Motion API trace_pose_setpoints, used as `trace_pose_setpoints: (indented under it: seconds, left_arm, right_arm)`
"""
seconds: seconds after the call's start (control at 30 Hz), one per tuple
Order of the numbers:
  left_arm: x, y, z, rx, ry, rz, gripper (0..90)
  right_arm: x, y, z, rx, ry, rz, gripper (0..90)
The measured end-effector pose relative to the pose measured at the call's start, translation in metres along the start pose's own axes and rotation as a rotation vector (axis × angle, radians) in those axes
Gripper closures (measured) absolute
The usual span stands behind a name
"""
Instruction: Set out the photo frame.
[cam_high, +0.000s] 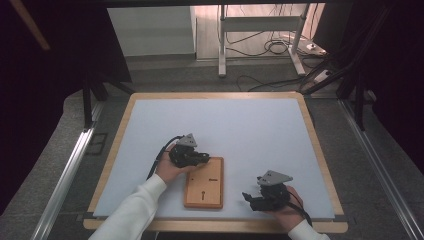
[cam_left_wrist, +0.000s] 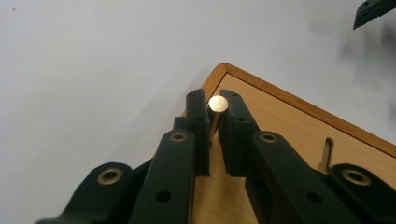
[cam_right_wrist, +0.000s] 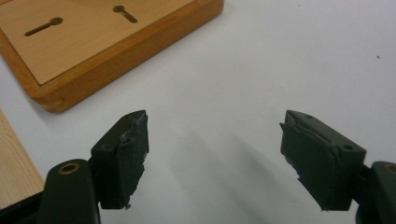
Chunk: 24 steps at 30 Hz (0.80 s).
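Two grippers, one wooden board, one brass pin, on a pale mat.

Board (cam_high: 204, 182): rectangular, darker raised rim, lower centre of the high view, long side running up the frame. Keyhole slots cut in its face; two slots (cam_right_wrist: 125, 13) appear in the upper left of the right gripper view.

Left gripper (cam_high: 190, 156): lower centre-left of the high view, over the board's upper left corner, held by a hand (cam_high: 170, 170) with a white sleeve. Jaws narrow, clamped on the pin.

Pin (cam_left_wrist: 217, 103): small, round bright head, thin shank running down between the pads; centre of the left gripper view, just inside the board's corner (cam_left_wrist: 224, 66). Whether its tip rests in the board cannot be told. A second pin (cam_left_wrist: 327, 154) stands in the board at right centre of that view.

Right gripper (cam_high: 260, 197): lower right of the high view, right of the board and apart from it, resting low over the mat (cam_high: 250, 125). Jaws wide, nothing between them; pads (cam_right_wrist: 133, 154) worn and ragged at the edges.

Wooden table edge (cam_high: 320, 150): frames the mat on all sides.
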<state>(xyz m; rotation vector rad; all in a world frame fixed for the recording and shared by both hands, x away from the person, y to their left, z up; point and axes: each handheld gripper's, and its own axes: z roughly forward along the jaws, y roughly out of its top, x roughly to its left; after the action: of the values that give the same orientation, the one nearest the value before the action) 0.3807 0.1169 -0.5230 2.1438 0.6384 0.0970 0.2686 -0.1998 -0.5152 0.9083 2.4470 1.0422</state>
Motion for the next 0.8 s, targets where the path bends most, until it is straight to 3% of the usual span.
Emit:
trace_pose_setpoints:
  seconds: [0.47, 0.8]
  left_arm:
    - [0.008, 0.0, 0.0, 0.011, -0.058, -0.05, 82.2]
    - [0.014, 0.002, 0.0, 0.024, -0.088, -0.103, 82.0]
  right_arm:
    - [0.022, 0.008, -0.002, -0.054, 0.015, -0.113, 21.9]
    - [0.035, 0.012, 0.001, -0.063, 0.037, -0.149, 20.9]
